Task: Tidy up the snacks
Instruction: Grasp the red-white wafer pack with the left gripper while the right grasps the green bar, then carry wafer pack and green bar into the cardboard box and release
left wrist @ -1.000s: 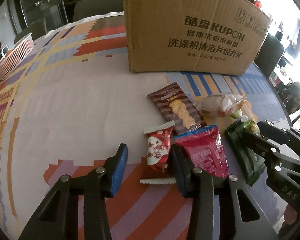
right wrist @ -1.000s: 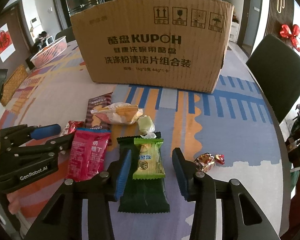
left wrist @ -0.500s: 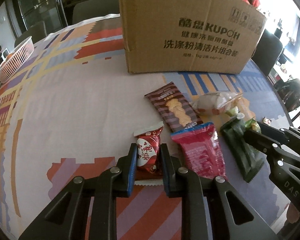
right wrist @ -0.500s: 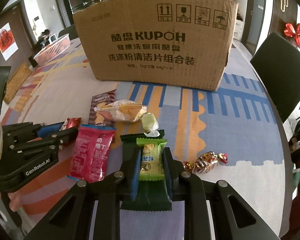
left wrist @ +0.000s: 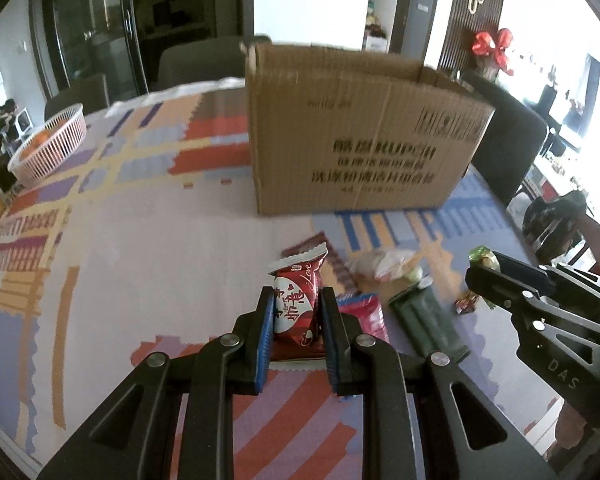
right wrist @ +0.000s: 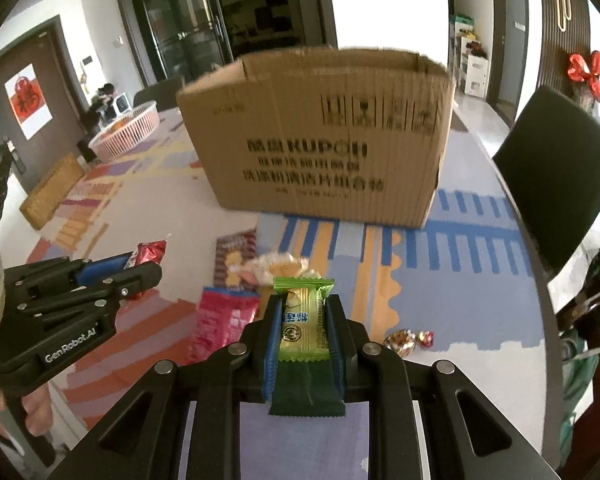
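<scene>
My left gripper (left wrist: 297, 300) is shut on a red snack packet (left wrist: 296, 280) and holds it upright above the patterned tablecloth. My right gripper (right wrist: 304, 306) is shut on a light green packet (right wrist: 302, 332), also off the table. Each gripper shows in the other's view: the left gripper (right wrist: 140, 270) with its red packet (right wrist: 150, 250), the right gripper (left wrist: 496, 276) with its green packet (left wrist: 480, 256). An open cardboard box (left wrist: 360, 140) (right wrist: 320, 140) stands behind. A dark green packet (left wrist: 428, 324) and a pink-red packet (right wrist: 224, 320) lie below.
Also on the cloth are a brown cookie packet (right wrist: 236, 256), a clear-wrapped pastry (right wrist: 280, 268) and gold-wrapped candies (right wrist: 400, 340). A pink basket (left wrist: 52, 144) sits far left. A dark chair (right wrist: 560, 184) stands at the table's right edge.
Both grippers closed, the left on the red packet and the right on the light green one. Both then rose, lifting the packets off the table.
</scene>
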